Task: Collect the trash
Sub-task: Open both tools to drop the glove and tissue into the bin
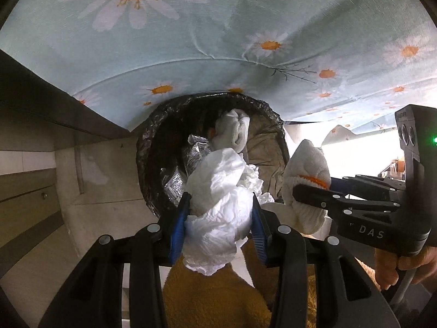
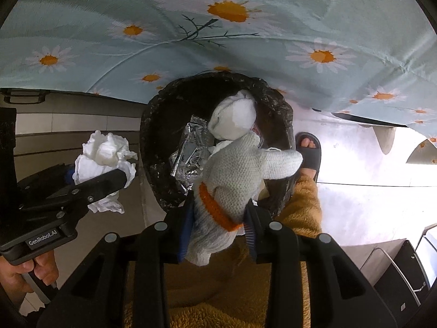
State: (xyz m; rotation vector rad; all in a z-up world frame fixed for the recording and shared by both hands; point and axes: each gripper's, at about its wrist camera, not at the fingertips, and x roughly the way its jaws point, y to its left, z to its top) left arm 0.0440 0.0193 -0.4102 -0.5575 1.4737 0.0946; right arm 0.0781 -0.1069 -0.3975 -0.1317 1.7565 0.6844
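A round bin (image 1: pixel 148 147) lined with a black bag stands on the floor under a daisy-print cloth; it also shows in the right wrist view (image 2: pixel 153 125). Inside lie a white sock (image 1: pixel 232 131) (image 2: pixel 235 117) and silver foil wrappers (image 1: pixel 195 147) (image 2: pixel 191 147). My left gripper (image 1: pixel 220 216) is shut on a crumpled white tissue (image 1: pixel 218 207) (image 2: pixel 101 158), held just in front of the bin's near rim. My right gripper (image 2: pixel 218 218) is shut on a grey knitted glove with an orange band (image 2: pixel 235 175) (image 1: pixel 306 175), held over the bin's near right rim.
The daisy-print cloth (image 1: pixel 191 41) hangs low over the bin. A wall and a grey ledge (image 1: pixel 41 114) lie to the left. The person's sandalled foot (image 2: pixel 308 147) stands right of the bin, and an orange fleece sleeve (image 2: pixel 303 207) is beneath the grippers. Metal racks (image 2: pixel 396 270) stand at the lower right.
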